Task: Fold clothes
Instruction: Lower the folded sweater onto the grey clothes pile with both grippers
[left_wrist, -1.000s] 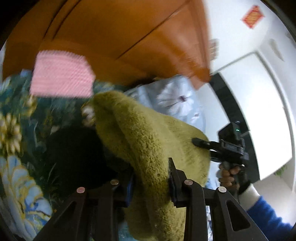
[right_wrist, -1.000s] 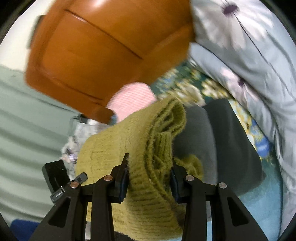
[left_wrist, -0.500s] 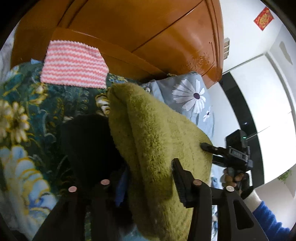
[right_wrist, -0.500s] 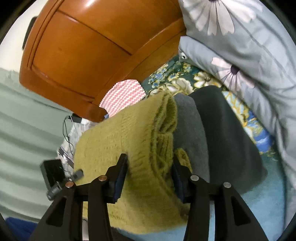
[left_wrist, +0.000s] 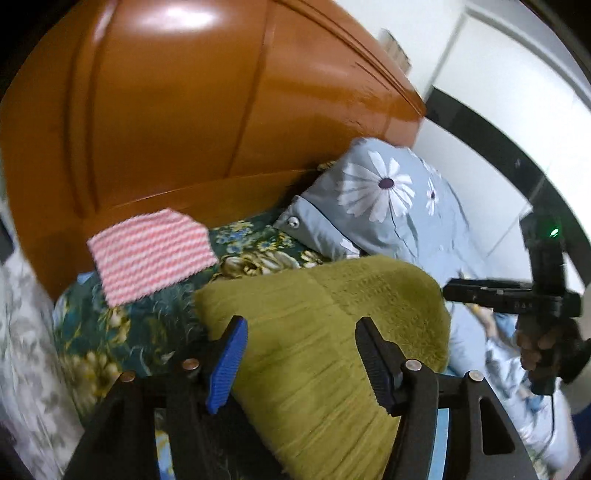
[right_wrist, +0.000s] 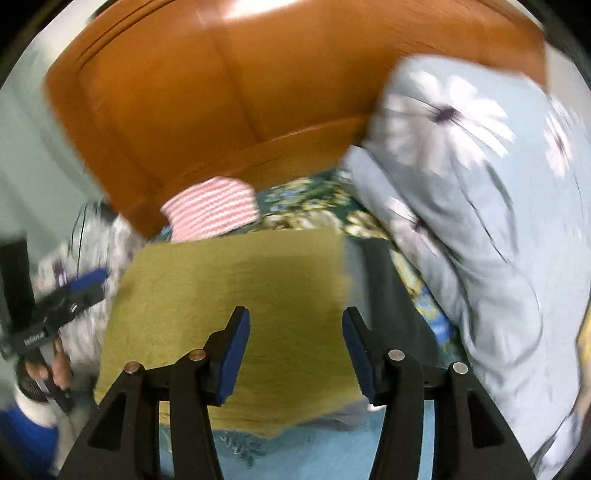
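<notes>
Garment: we found the olive-green knitted sweater (left_wrist: 332, 332) lying as a compact folded rectangle on the bed, its far edge near the floral bedspread (left_wrist: 110, 332) and its right side partly over a dark grey garment (right_wrist: 391, 295).
Fold status: we judged the fold of this sweater to be essentially complete, since its edges (right_wrist: 236, 295) lay square and flat with no sleeve trailing in view.
Work remaining: we judged the dark grey garment under the sweater to be the next candidate; whether it was already folded we could not tell, as most of it was hidden.
Other items: a pink-and-white striped knit piece (left_wrist: 151, 254) lay folded near the wooden headboard (left_wrist: 184, 110), well apart from the sweater; a daisy-print pillow (left_wrist: 388, 199) sat at the right.
Left gripper: our left gripper (left_wrist: 301, 354) hovered over the near left portion of the sweater, pointing downward at a slant; its jaws were opening, with sweater fabric showing between them but the blue pads clear of it.
Right gripper: our right gripper (right_wrist: 295, 343) hovered over the near right portion, pitched more steeply down; its jaws were likewise opening, with nothing pinched between the pads.
Hands: the right hand (left_wrist: 539, 347) gripped its handle at the sweater's right edge, and the left hand (right_wrist: 55, 369) held its handle at the left edge, the two tools flanking the garment.
Image quality: the right wrist view was motion-blurred, so fine knit detail was not legible there.
</notes>
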